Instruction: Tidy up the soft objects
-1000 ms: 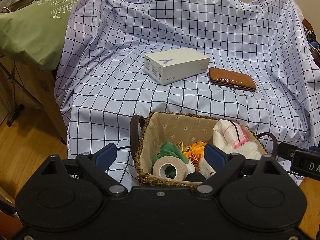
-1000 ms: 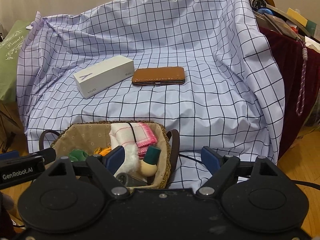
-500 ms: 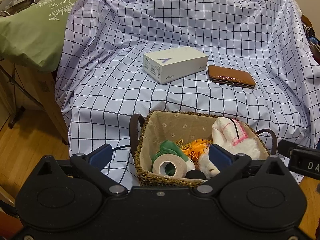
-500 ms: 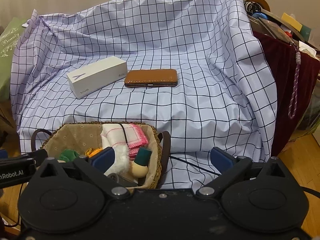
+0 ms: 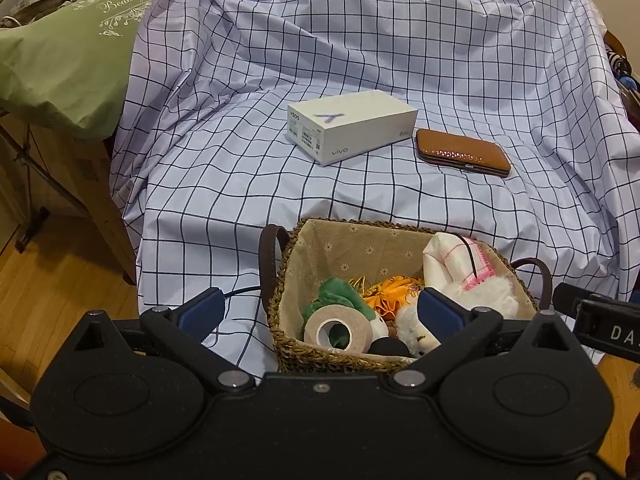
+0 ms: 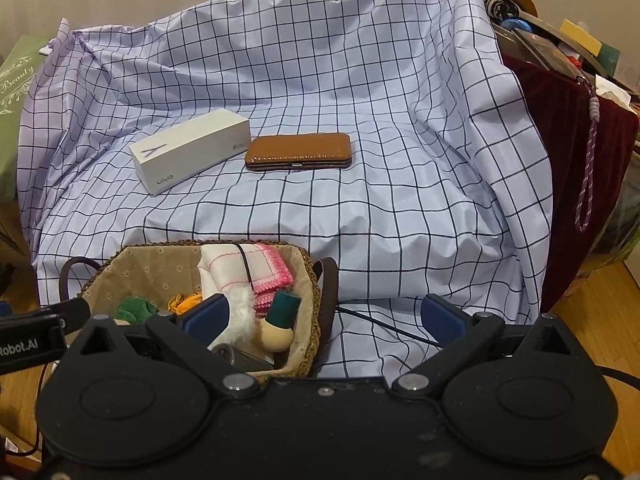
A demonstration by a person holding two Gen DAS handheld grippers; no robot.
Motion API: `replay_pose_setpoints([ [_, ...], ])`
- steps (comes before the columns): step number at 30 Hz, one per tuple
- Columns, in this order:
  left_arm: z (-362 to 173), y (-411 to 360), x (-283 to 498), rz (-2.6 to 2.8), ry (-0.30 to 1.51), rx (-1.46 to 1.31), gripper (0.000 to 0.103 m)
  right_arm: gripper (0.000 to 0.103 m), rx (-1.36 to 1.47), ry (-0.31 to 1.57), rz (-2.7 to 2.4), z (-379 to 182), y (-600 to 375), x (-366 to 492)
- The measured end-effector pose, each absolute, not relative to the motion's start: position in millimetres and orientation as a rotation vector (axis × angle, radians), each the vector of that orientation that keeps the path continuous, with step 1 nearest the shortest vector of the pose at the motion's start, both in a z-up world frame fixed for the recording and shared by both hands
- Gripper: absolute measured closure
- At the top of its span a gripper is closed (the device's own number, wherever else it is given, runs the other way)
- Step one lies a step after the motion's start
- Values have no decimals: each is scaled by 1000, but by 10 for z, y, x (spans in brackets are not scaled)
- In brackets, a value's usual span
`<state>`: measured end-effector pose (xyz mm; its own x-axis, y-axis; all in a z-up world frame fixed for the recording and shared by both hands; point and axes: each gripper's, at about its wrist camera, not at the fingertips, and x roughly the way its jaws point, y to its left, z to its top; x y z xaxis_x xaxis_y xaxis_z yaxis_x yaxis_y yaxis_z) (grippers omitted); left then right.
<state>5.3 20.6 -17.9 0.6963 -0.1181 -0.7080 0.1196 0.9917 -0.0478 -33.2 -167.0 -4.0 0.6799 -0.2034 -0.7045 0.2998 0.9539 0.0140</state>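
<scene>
A woven basket with a beige liner stands at the front edge of the checked cloth. It holds a white-and-pink folded cloth, a white plush toy, green fabric, orange fabric and a roll of tape. My left gripper is open and empty, just in front of the basket. My right gripper is open and empty, over the basket's right end.
A white phone box and a brown leather case lie further back on the cloth. A green bag is at the left, a dark red cloth with clutter at the right. A black cable runs beside the basket.
Both grippers have opened a little wider and drawn back slightly from the basket. The objects have not moved.
</scene>
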Motion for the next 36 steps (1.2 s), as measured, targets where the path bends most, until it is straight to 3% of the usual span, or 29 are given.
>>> replay_pose_setpoints([
  [36, -239, 251, 82, -101, 845, -13, 3, 1, 134, 803, -278, -91, -1656, -313],
])
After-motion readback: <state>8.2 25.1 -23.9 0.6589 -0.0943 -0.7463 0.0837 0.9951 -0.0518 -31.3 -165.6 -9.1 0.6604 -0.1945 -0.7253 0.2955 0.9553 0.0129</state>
